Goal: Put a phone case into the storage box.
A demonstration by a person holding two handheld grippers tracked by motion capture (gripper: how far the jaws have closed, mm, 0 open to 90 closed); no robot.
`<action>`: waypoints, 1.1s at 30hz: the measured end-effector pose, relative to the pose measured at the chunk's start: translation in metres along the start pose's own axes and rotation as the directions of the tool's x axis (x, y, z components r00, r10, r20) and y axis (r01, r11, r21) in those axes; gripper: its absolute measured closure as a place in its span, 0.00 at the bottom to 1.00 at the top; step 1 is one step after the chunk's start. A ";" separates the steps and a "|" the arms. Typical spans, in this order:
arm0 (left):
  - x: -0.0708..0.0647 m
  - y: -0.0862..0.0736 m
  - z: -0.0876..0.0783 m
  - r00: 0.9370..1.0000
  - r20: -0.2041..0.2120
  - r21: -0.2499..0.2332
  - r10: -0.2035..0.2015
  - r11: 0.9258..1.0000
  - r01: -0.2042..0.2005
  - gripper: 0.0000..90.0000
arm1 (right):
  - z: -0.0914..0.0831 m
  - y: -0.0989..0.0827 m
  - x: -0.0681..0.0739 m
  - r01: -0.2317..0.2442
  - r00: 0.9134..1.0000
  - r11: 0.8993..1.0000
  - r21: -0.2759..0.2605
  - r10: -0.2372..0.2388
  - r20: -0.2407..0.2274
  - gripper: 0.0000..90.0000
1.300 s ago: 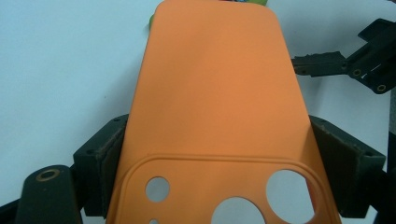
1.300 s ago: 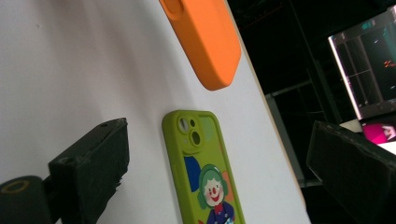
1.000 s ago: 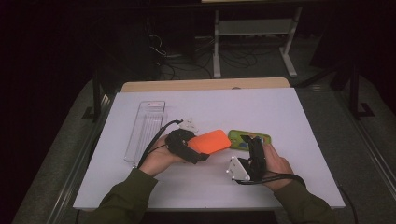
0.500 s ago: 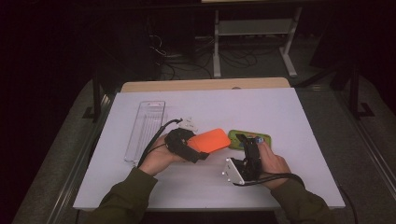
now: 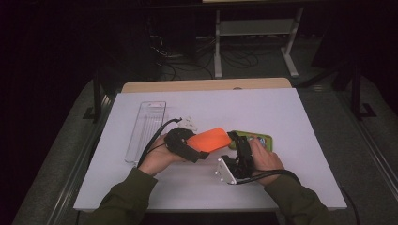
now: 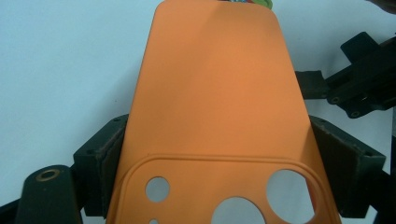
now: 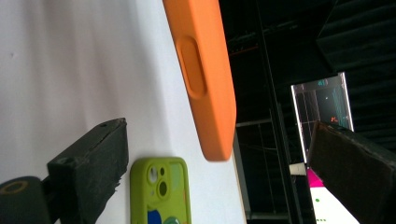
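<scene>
Orange case (image 5: 210, 139) is hanging above the counter (image 5: 291, 117) in the high view, pinched by the left claw (image 5: 199, 151), its far end beside the green phone (image 5: 256, 139); the right claw (image 5: 240, 140) is nearing that phone.

Left gripper view: pads are squeezing the case's (image 6: 215, 93) camera end.

Right gripper view: jaws are standing spread, the phone (image 7: 159, 191) lying between them.

White table top (image 5: 291, 122) in front of me, pale wood strip along its far edge. Lying on it: clear plastic tray (image 5: 146, 129) at my left, long side running away from me; small white piece (image 5: 190, 123) just right of the tray's far half; green phone case (image 5: 257, 139) flat near the middle-right, camera cutouts visible in my right gripper view (image 7: 159, 196). Can't tell what the white piece is.
</scene>
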State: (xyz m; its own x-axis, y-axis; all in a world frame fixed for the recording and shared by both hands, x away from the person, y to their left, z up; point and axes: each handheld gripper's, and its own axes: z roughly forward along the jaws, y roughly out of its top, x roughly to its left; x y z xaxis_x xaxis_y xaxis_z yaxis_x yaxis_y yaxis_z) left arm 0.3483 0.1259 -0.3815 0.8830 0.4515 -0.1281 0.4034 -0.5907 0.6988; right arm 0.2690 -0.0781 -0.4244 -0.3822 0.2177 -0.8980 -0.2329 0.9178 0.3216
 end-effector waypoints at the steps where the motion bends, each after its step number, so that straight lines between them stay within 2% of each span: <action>1: 0.001 0.000 -0.002 1.000 0.001 0.015 0.017 1.000 -0.017 0.17 | 0.001 0.001 0.000 0.000 1.000 1.000 0.000 0.000 0.008 0.06; 2: 0.001 0.000 -0.002 1.000 0.001 0.015 0.017 1.000 -0.017 0.17 | 0.002 0.002 -0.001 0.025 1.000 1.000 -0.002 -0.025 0.001 0.06; 3: 0.000 0.000 -0.001 1.000 0.002 -0.001 -0.004 1.000 0.004 0.17 | 0.002 0.003 0.000 0.002 1.000 1.000 0.005 -0.002 0.002 0.07; 4: 0.000 0.000 -0.001 1.000 0.001 -0.001 -0.005 1.000 0.005 0.17 | 0.004 0.004 -0.001 0.025 1.000 1.000 -0.006 -0.025 0.009 0.07; 5: 0.000 0.000 -0.001 1.000 0.002 -0.002 -0.005 1.000 0.005 0.17 | 0.004 0.005 0.000 0.001 1.000 1.000 0.006 -0.001 0.002 0.07; 6: 0.000 0.000 -0.001 1.000 0.003 -0.004 -0.008 1.000 0.008 0.17 | 0.005 0.006 -0.001 0.020 1.000 1.000 -0.005 -0.020 0.008 0.07; 7: 0.000 0.000 -0.001 1.000 0.003 -0.005 -0.007 1.000 0.007 0.17 | 0.005 0.008 -0.001 0.003 1.000 1.000 -0.003 -0.003 0.014 0.07; 8: 0.000 0.000 -0.001 1.000 0.002 -0.005 -0.007 1.000 0.007 0.17 | 0.005 0.009 -0.001 0.006 1.000 1.000 0.000 -0.006 0.012 0.07; 9: 0.000 0.000 -0.001 1.000 0.002 -0.004 -0.005 1.000 0.005 0.17 | 0.007 0.010 -0.001 0.035 0.999 0.999 -0.006 -0.035 0.009 0.07; 11: 0.000 0.000 -0.001 1.000 0.003 -0.004 -0.008 1.000 0.008 0.17 | 0.008 0.013 0.001 0.024 1.000 1.000 -0.008 -0.024 0.015 0.07; 12: 0.000 0.000 -0.001 1.000 0.002 -0.002 -0.006 1.000 0.006 0.17 | 0.008 0.014 0.001 0.043 0.999 0.999 -0.007 -0.043 0.016 0.07; 13: 0.001 0.000 -0.002 1.000 0.002 0.014 0.013 1.000 -0.013 0.17 | 0.008 0.015 0.002 0.037 0.999 0.999 -0.017 -0.036 0.032 0.08; 14: 0.002 0.000 -0.002 1.000 -0.001 0.016 0.023 1.000 -0.023 0.17 | 0.007 0.016 0.004 0.021 0.999 1.000 -0.006 -0.021 0.026 0.11; 15: 0.001 0.000 -0.001 1.000 -0.001 0.009 0.014 1.000 -0.014 0.17 | 0.006 0.017 0.005 0.029 0.999 1.000 -0.008 -0.029 0.033 0.13; 16: 0.000 0.000 0.000 1.000 0.001 -0.002 0.001 1.000 -0.001 0.17 | 0.007 0.016 0.005 0.067 0.997 0.998 -0.020 -0.066 0.044 0.14; 18: -0.001 0.000 0.000 1.000 0.001 0.005 0.003 1.000 -0.003 0.17 | 0.007 0.016 0.007 0.079 0.995 0.997 -0.022 -0.078 0.057 0.16; 19: 0.000 0.000 0.000 1.000 0.000 0.011 0.010 1.000 -0.010 0.17 | 0.007 0.016 0.007 0.085 0.995 0.996 -0.020 -0.083 0.057 0.18; 20: 0.001 0.001 0.000 0.999 0.001 0.026 0.034 0.999 -0.034 0.17 | 0.006 0.016 0.007 0.088 0.995 0.996 -0.020 -0.087 0.054 0.21; 21: 0.001 0.001 0.000 0.999 0.001 0.026 0.034 0.999 -0.034 0.17 | 0.006 0.016 0.007 0.097 0.994 0.995 -0.020 -0.096 0.053 0.23; 22: -0.001 0.000 0.002 1.000 0.004 0.007 0.008 1.000 -0.008 0.17 | 0.005 0.016 0.008 0.105 0.993 0.994 -0.020 -0.104 0.056 0.25; 33: -0.001 0.000 0.001 1.000 0.009 0.011 0.015 1.000 -0.015 0.17 | 0.005 0.017 0.014 0.146 0.988 0.988 -0.040 -0.143 0.057 0.43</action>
State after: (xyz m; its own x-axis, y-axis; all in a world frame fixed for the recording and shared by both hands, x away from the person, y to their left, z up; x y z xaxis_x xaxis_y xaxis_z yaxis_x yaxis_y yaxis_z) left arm 0.3475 0.1250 -0.3821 0.8911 0.4364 -0.1241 0.3926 -0.6047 0.6930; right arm 0.2635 -0.0576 -0.4331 -0.2929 0.1027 -0.9506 -0.3221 0.9255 0.1992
